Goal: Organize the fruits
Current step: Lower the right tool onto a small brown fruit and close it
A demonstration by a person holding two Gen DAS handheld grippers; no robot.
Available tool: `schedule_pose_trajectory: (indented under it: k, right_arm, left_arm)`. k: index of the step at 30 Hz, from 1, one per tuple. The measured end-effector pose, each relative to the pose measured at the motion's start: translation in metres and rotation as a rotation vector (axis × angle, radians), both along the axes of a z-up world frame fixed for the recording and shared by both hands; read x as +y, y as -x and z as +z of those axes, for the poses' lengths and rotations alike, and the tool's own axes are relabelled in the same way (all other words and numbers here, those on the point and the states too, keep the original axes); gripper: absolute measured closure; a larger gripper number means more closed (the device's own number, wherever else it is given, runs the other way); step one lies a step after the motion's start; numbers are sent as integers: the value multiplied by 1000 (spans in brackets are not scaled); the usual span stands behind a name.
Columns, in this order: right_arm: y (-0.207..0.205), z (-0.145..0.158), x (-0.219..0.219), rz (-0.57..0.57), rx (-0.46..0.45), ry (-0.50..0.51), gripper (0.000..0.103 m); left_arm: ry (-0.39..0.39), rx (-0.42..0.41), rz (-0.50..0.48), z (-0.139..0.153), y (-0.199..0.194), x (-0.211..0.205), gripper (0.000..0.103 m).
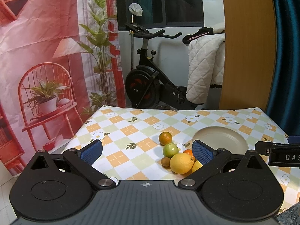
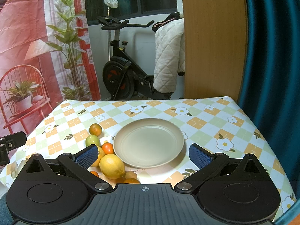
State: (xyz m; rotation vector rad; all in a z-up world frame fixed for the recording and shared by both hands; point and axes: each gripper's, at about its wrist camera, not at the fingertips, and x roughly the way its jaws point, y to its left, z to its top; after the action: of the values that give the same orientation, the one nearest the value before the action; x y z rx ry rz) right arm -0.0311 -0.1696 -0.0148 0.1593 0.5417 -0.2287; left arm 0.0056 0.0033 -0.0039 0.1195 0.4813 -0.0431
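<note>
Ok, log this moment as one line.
left gripper: open, empty | right gripper: open, empty | plate: empty | large lemon, other fruit: on tablecloth left of plate

We see a beige plate (image 2: pixel 148 142) on the counter's (image 2: pixel 215 120) orange-green checked, flowered cloth. Our yellow lemon (image 2: pixel 112 166) touches a green fruit-pile neighbour (image 2: pixel 92 140).

Bright, sharp; fisheye warp at edges.

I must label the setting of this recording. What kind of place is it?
Probably a room in a home: an exercise bike draped with a quilted blanket stands behind a table with a flowered cloth, beside a printed backdrop.
</note>
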Motion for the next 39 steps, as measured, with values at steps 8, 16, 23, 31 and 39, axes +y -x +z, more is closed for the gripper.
schedule_pose_trajectory:
  k: [8,16,23,31,39]
  right_arm:
    - [-6,-2,-2,16,-12,-9,0]
    - [-24,-25,-9,1,-6,-41,0]
    - [-45,-44,-16,31,31,-69,0]
    - [-63,-62,-21,44,112,-55,23]
    - [-73,-75,-22,84,150,-55,39]
  left_arm:
    - [-9,-20,-2,-1,-9,5,1]
    - [-16,6,-7,-15,-31,9,5]
    - [-1,58,-11,-29,-51,16,11]
    - [19,79,-40,-38,-64,16,19]
    - [45,86,-66,-44,-74,19,38]
